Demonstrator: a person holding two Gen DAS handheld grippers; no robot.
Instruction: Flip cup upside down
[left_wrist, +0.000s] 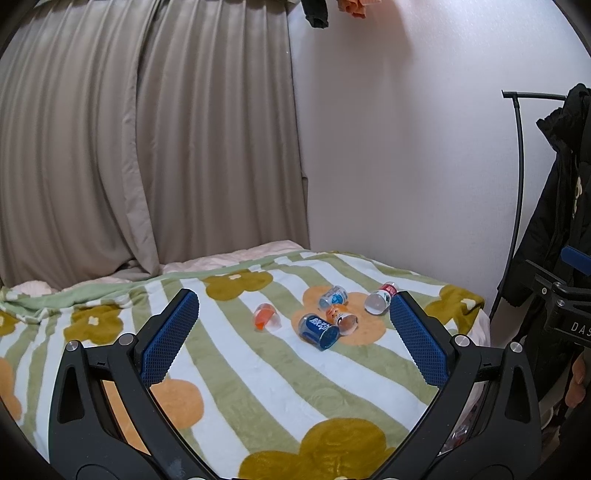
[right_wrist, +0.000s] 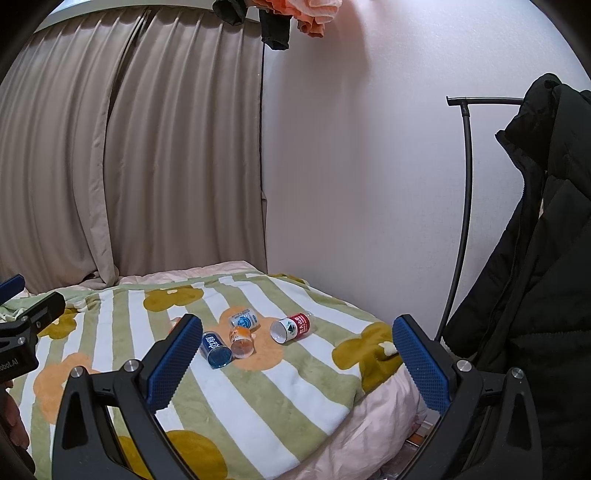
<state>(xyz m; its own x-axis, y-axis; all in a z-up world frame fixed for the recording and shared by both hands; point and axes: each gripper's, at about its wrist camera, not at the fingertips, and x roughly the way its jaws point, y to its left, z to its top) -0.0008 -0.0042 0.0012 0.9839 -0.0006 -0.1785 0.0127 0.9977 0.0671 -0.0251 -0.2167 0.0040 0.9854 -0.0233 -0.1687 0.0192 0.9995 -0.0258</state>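
Note:
Several small cups lie on their sides on a striped floral blanket (left_wrist: 258, 387). A dark blue cup (left_wrist: 318, 329) lies nearest, with an orange-print cup (left_wrist: 343, 319) beside it, a light blue cup (left_wrist: 332, 296) behind, a red-label cup (left_wrist: 380, 298) to the right and an orange-and-clear cup (left_wrist: 266, 316) to the left. The right wrist view shows the dark blue cup (right_wrist: 215, 349), the orange-print cup (right_wrist: 242, 342), the light blue cup (right_wrist: 243, 318) and the red-label cup (right_wrist: 291, 327). My left gripper (left_wrist: 293, 301) and my right gripper (right_wrist: 297, 325) are both open and empty, held short of the cups.
The bed stands against a white wall (left_wrist: 399, 166) with beige curtains (left_wrist: 147, 147) behind. A black coat (right_wrist: 535, 258) hangs on a rack (right_wrist: 465, 184) at the right. The blanket's right edge (right_wrist: 373, 373) drops to a pink sheet. The left gripper's body (right_wrist: 22, 332) shows at the left edge.

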